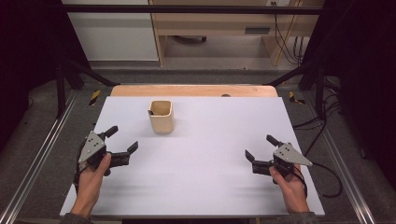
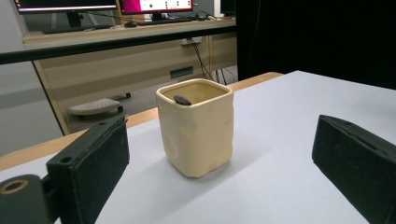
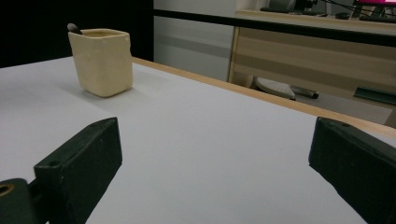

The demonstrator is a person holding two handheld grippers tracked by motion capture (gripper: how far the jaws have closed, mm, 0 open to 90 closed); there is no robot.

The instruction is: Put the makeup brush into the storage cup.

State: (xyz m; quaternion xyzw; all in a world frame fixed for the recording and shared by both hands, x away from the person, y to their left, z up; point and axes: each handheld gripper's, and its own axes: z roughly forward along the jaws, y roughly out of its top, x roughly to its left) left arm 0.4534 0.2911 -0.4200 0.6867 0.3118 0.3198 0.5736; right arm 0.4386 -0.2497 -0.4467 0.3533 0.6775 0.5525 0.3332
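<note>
The white tabletop [image 1: 210, 163] carries a cream cup [image 1: 161, 116] upright toward its far side, left of centre. The left gripper [image 1: 122, 139] and right gripper [image 1: 260, 147] hover near the front corners, well apart, fingers spread and holding nothing. A small dark thing [image 2: 182, 100] rests at the cup's rim.
</note>
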